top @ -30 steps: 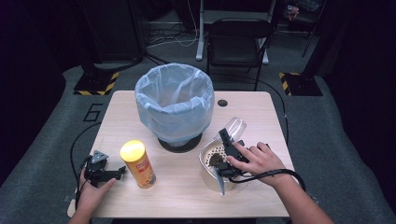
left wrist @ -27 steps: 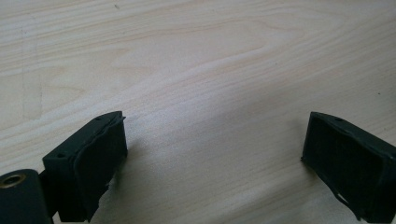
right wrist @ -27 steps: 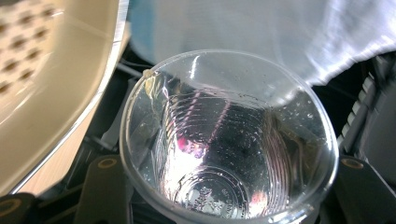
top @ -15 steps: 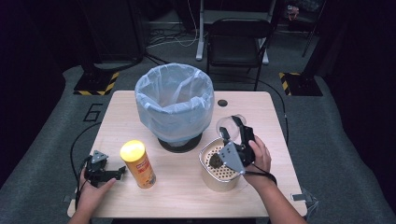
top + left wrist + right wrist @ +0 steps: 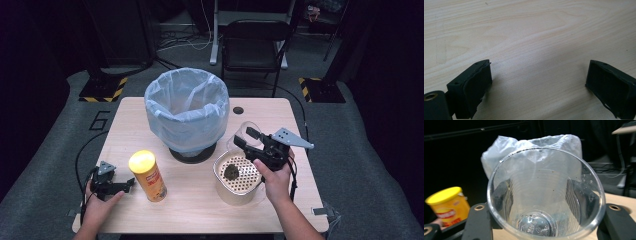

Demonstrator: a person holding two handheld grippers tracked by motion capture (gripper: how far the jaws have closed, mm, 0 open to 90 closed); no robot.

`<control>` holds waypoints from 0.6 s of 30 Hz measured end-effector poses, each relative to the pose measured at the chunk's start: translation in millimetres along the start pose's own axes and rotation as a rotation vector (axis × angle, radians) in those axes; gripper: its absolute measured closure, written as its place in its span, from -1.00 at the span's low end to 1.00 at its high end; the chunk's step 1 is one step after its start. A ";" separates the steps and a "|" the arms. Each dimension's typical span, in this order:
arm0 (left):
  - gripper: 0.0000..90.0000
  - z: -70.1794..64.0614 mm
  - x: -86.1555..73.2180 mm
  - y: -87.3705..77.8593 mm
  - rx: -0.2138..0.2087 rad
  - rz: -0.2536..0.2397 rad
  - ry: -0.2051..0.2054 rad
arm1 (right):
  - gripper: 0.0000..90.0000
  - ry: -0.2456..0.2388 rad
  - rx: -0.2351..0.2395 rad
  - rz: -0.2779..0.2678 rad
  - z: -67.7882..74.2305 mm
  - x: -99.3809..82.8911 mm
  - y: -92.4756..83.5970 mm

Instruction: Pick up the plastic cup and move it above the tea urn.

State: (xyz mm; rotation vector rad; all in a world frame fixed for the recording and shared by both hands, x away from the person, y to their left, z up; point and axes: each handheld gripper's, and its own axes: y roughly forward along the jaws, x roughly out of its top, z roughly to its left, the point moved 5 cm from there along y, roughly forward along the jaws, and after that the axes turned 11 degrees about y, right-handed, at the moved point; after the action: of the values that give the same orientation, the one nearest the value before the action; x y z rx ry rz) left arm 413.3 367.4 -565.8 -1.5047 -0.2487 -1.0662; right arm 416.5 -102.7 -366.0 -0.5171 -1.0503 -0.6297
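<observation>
My right gripper is shut on a clear plastic cup, held above the table just right of the bin. In the right gripper view the cup is empty, its mouth faces the camera, and a black jaw presses on each side of it. Below it stands a round metal container with a perforated insert and a dark lump on it. My left gripper rests on the table at the front left. In the left gripper view the left gripper is open, with bare wood between its jaws.
A bin lined with a pale blue bag stands at the table's middle back. A yellow-lidded can stands upright just right of my left gripper. The wooden table has a cable hole near its far edge. A black chair stands beyond the table.
My right hand has risen and swung the cup up from its tipped position over the metal container. The left hand has stayed where it was.
</observation>
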 end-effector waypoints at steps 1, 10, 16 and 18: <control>-0.86 0.0 0.0 0.0 0.000 0.000 0.001 | -0.14 0.000 -0.002 0.002 0.5 0.8 -1.1; -0.86 0.0 0.0 0.0 0.000 0.000 0.001 | -0.15 -0.079 -0.046 0.035 2.5 2.6 -1.7; -0.86 0.0 0.0 0.0 0.000 0.001 0.001 | -0.15 -0.146 -0.055 0.044 10.7 8.3 -4.3; -0.86 0.0 0.0 0.0 0.000 0.000 0.001 | -0.15 -0.126 -0.056 0.052 12.3 9.1 -5.3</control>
State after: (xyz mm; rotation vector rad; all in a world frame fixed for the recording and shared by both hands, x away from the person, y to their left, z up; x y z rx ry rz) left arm 413.3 367.4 -565.8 -1.5040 -0.2476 -1.0665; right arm 408.3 -100.4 -352.2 -0.6381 -1.1365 -0.5875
